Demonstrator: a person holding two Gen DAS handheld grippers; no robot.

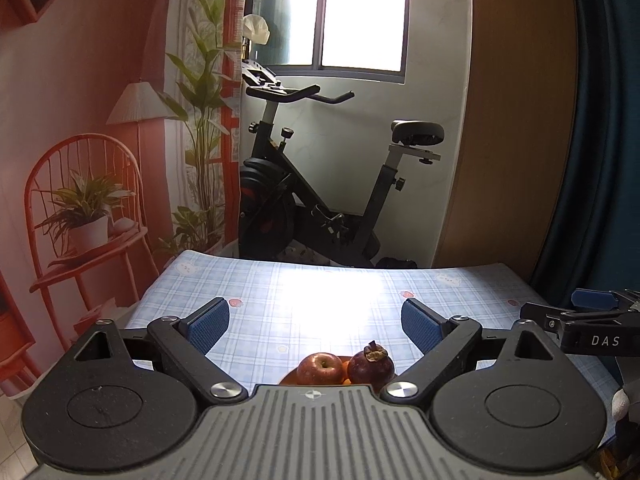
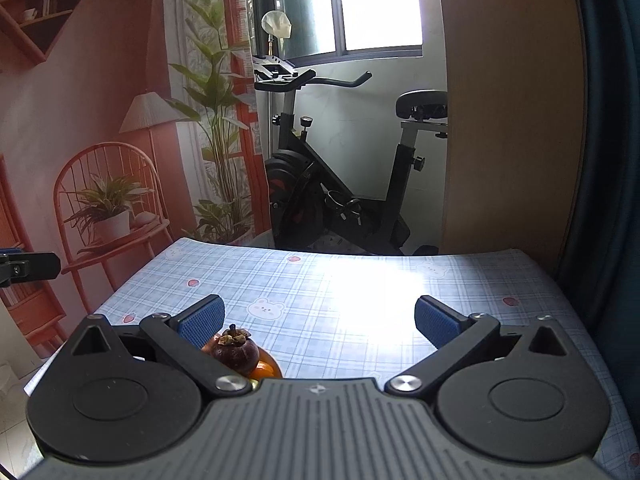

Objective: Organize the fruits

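Observation:
A red apple [image 1: 319,367] and a dark purple mangosteen [image 1: 370,363] sit side by side on an orange plate [image 1: 289,378], low between my left gripper's fingers. A bit of an orange fruit [image 1: 345,367] shows between them. My left gripper [image 1: 315,322] is open and empty, held above and behind the fruit. In the right wrist view the mangosteen [image 2: 235,350] sits by the left finger, with an orange fruit [image 2: 265,369] beside it. My right gripper [image 2: 319,319] is open and empty. It also shows at the right edge of the left wrist view [image 1: 576,320].
The table [image 2: 360,304] has a blue checked cloth with bear prints. Beyond its far edge stand an exercise bike [image 1: 320,184], a wooden panel [image 1: 516,120] and a dark blue curtain [image 1: 604,140]. A printed backdrop of a chair and plants [image 1: 92,184] hangs at the left.

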